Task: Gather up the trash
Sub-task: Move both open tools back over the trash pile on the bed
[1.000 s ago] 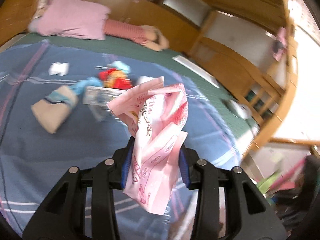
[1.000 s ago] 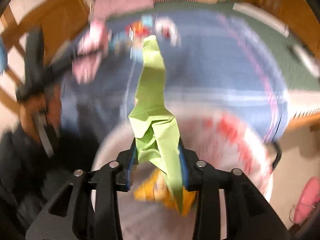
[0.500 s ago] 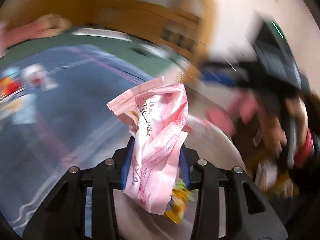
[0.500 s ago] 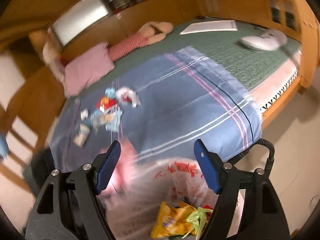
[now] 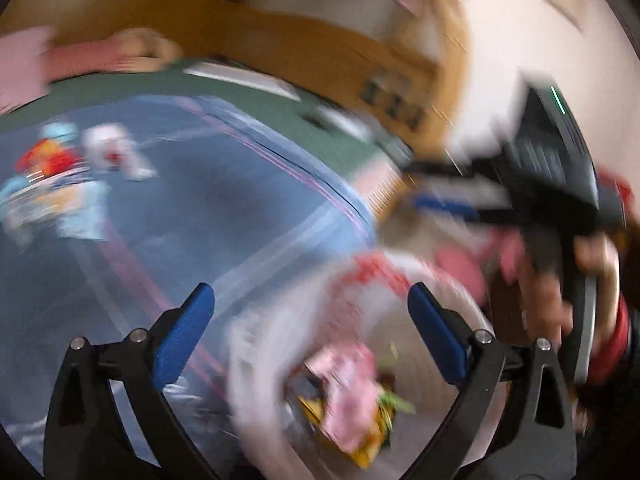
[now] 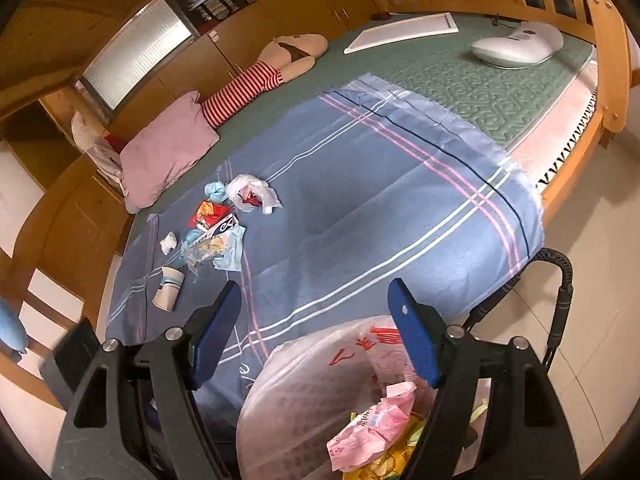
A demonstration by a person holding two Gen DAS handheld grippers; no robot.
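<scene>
A bed (image 6: 460,80) carries litter (image 6: 216,220) near its left edge. Both grippers, left (image 5: 312,332) and right (image 6: 316,332), stand wide and empty, the left's jaws having just opened, above the trash bag (image 6: 304,392) holding the pink wrapper (image 6: 372,424). Lift clear of the bag before reaching for the litter.

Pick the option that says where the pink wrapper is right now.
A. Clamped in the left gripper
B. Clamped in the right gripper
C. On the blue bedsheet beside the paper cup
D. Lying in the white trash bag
D: the pink wrapper lies inside the white trash bag on other trash, and both the left gripper and the right gripper stand open and empty.
</scene>
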